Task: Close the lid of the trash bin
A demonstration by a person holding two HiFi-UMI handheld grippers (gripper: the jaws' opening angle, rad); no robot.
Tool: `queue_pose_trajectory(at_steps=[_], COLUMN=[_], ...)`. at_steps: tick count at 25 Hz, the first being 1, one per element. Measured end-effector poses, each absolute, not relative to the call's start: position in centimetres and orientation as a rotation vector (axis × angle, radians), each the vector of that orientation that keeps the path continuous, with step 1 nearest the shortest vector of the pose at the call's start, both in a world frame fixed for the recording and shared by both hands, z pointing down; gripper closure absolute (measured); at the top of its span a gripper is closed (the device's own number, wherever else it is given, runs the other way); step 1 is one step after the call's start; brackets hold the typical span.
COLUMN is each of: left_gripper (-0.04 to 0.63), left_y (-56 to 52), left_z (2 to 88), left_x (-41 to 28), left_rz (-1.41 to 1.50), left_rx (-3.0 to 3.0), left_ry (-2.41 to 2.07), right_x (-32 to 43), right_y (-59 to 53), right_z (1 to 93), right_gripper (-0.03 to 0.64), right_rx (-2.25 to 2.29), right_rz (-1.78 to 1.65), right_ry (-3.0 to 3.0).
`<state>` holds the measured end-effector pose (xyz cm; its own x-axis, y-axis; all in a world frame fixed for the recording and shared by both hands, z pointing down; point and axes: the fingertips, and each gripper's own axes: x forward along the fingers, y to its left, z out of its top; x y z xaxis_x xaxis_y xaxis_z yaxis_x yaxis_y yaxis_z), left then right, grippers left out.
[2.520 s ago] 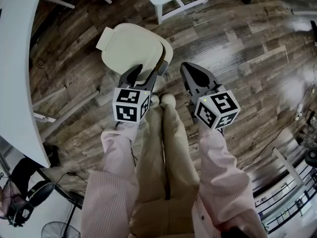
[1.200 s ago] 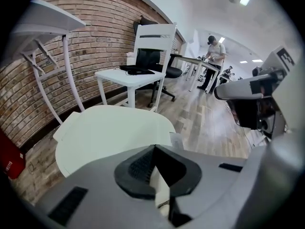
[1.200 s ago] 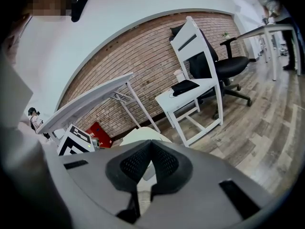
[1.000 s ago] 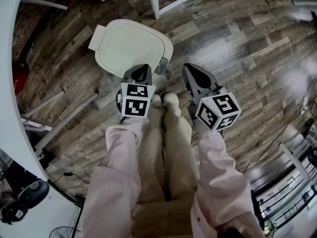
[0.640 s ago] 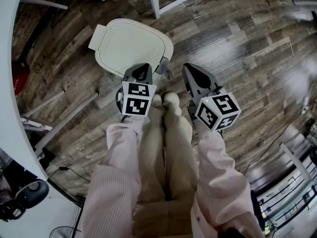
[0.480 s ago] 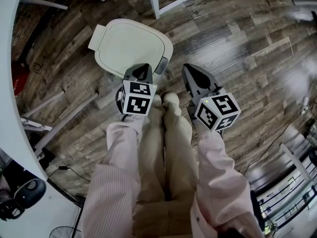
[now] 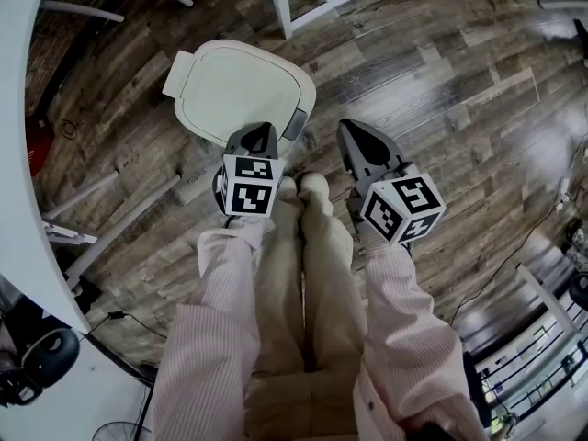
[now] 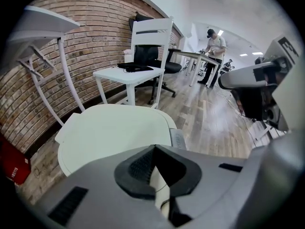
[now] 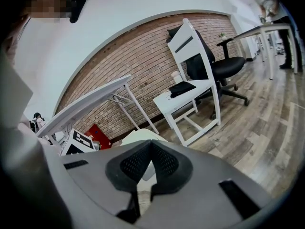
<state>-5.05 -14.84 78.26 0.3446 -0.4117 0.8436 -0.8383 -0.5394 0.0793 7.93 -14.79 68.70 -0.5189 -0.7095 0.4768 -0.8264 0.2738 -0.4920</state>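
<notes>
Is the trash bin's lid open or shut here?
Shut. In the head view the cream lid lies flat, with no opening or inside showing. The left gripper view shows the same level top.

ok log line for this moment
lid: down flat | left gripper: shut, over lid's front edge | right gripper: shut, empty, off lid

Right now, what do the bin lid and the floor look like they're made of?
Bin lid: probably plastic, cream-coloured and matte. It looks smooth, like one moulded piece with rounded corners and a raised rim.
Floor: wood-look planks, brown and grey with grain streaks and a slight sheen where light reflects. Whether it is real wood or laminate, I cannot tell.
</notes>
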Motion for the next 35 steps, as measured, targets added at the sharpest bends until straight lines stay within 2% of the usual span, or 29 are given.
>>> queue_pose_trajectory(at_steps=[7,26,35], left_gripper=[0.603,0.603,0.603], left_y=[-15.3,-16.7,-16.0], left_z=[73.5,51.4,43.9], left_x=[-5.3,-8.6,-9.5], left_rz=[0.929,0.516,0.42], left_rx=[2.148,2.303,2.39], left_ry=[-1.159,-1.368,-1.406], right_x=[7.9,2.7,3.2], right_y=[-14.9,-14.3,-14.1], right_z=[64.7,49.0,43.6], right_gripper=[0.614,0.614,0.614], right_rx=[1.45,1.35,1.384], right_rz=[1.057,0.903,0.856], right_ry=[-2.375,-2.537,-2.582])
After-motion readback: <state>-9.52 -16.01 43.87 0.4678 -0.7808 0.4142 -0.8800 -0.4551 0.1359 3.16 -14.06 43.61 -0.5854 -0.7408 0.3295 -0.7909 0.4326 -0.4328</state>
